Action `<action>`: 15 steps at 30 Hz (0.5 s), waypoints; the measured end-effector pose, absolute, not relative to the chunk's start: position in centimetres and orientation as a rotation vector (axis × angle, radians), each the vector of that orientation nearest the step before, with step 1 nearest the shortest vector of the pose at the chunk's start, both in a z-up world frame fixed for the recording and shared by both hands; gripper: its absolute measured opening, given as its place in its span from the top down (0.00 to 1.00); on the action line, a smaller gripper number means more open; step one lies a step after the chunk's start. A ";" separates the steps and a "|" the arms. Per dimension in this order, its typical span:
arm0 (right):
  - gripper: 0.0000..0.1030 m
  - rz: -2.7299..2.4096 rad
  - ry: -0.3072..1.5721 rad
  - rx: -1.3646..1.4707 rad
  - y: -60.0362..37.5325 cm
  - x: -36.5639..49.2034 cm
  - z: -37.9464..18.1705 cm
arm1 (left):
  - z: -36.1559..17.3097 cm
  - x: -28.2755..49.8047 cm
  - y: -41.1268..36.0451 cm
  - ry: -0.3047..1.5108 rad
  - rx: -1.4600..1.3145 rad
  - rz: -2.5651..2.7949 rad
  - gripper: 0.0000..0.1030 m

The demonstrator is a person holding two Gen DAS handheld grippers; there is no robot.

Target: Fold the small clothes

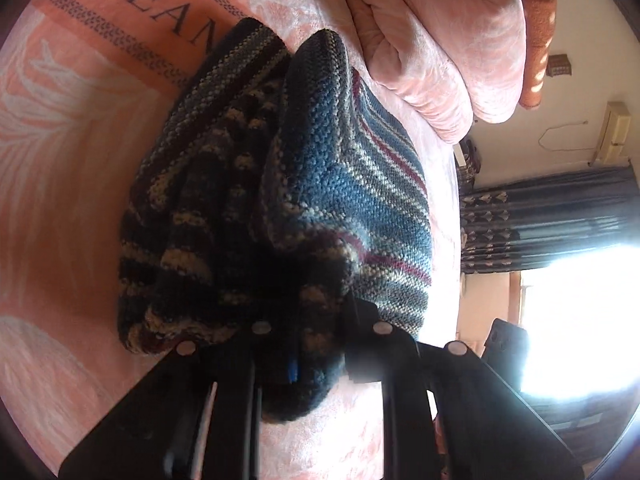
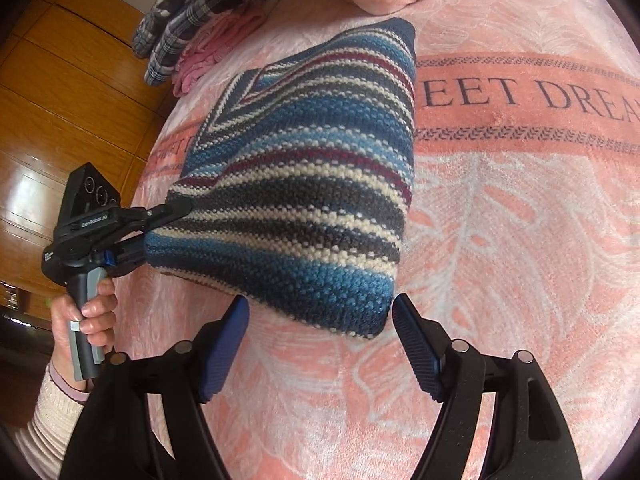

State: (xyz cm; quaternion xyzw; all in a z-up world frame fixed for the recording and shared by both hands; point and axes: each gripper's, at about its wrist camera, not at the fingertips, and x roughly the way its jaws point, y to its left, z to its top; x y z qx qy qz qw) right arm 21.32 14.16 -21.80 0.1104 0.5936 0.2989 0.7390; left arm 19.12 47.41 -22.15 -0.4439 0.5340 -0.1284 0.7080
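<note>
In the left wrist view the striped knit sweater [image 1: 288, 184] fills the middle of the frame so closely that the fingertips of the left gripper [image 1: 304, 340] are buried in dark bunched wool; only the black finger bases and a small blue sliver of pad show, and the window glare at the lower right washes out what lies beyond them. The right wrist view settles it: the left gripper [image 2: 168, 216], held by a hand [image 2: 86, 316] in a cream ribbed sleeve [image 2: 48, 412], is pinched tight on the sweater's [image 2: 304, 196] near-left edge, lifting that side so the garment hangs folded and tilted above the pink blanket [image 2: 500, 280], its far corner probably resting on the blanket, though the fold hides the contact. The right gripper [image 2: 320, 344] stands with its two blue-padded fingers [image 2: 224, 348] spread wide, empty, the sweater's lowest corner hanging just ahead of and between them without touching either pad. Farther ahead and to the left of the right gripper a plaid garment [image 2: 192, 8] and a pink one [image 2: 212, 56] lie heaped at the blanket's edge, cut off by the frame. Printed lettering [image 2: 560, 96] on the blanket runs out of view to the right.
</note>
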 end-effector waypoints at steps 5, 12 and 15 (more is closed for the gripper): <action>0.27 0.679 1.267 0.246 14.5 21.6 -20.4 | -16.2 17.2 51.8 0.984 -0.933 -0.265 0.88; 0.21 0.746 1.296 0.362 16.7 23.2 -20.8 | -19.9 16.9 53.2 1.115 -0.810 -0.233 0.87; 0.17 0.744 1.329 0.441 16.8 23.9 -21.9 | -22.4 17.3 52.3 1.147 -0.761 -0.216 0.86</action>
